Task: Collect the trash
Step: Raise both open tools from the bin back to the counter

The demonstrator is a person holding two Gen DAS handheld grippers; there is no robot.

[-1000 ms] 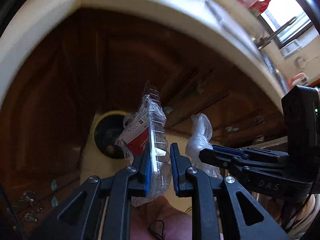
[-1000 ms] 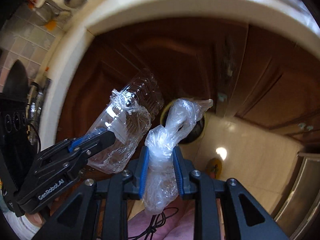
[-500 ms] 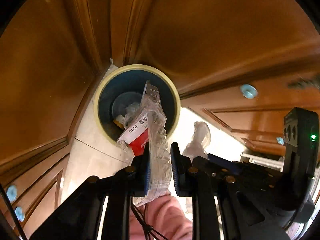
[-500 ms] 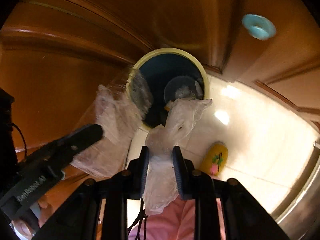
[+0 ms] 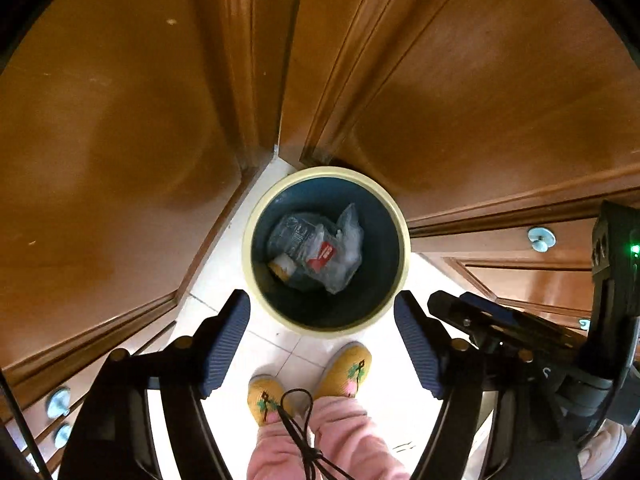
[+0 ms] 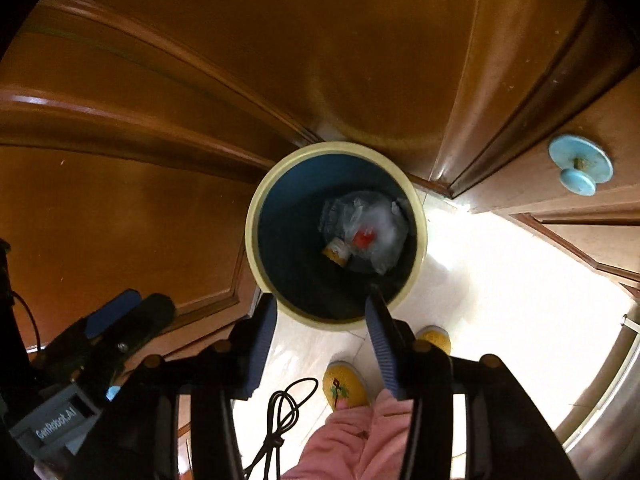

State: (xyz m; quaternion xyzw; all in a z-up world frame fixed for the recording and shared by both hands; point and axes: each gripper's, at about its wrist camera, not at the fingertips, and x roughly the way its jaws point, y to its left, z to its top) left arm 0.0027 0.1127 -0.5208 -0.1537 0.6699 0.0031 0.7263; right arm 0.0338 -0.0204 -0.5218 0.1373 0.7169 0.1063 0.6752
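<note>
A round bin with a cream rim point(image 5: 256, 216) point(image 6: 256, 200) and dark blue inside stands on the pale floor in a cabinet corner. At its bottom lie the clear plastic tray with a red label point(image 5: 316, 252) point(image 6: 360, 232) and a crumpled clear bag point(image 5: 348, 236) point(image 6: 390, 228). My left gripper point(image 5: 322, 334) hangs above the bin's near edge, jaws opening, nothing between them. My right gripper point(image 6: 320, 334) hangs beside it over the same edge, jaws opening and empty too. Each gripper shows in the other's view, the right gripper point(image 5: 496, 328) at right and the left gripper point(image 6: 116, 320) at lower left.
Brown wooden cabinet doors point(image 5: 120, 120) point(image 6: 360, 60) close in behind and beside the bin, with pale blue knobs point(image 6: 580, 166). A person's pink trouser legs point(image 5: 320, 440) and yellow slippers point(image 5: 348, 368) stand on the white tiled floor point(image 6: 500, 280) just before the bin.
Both grippers came down over the bin and their jaws spread. The plastic tray left the left gripper and the clear bag left the right one; both now lie inside the bin.
</note>
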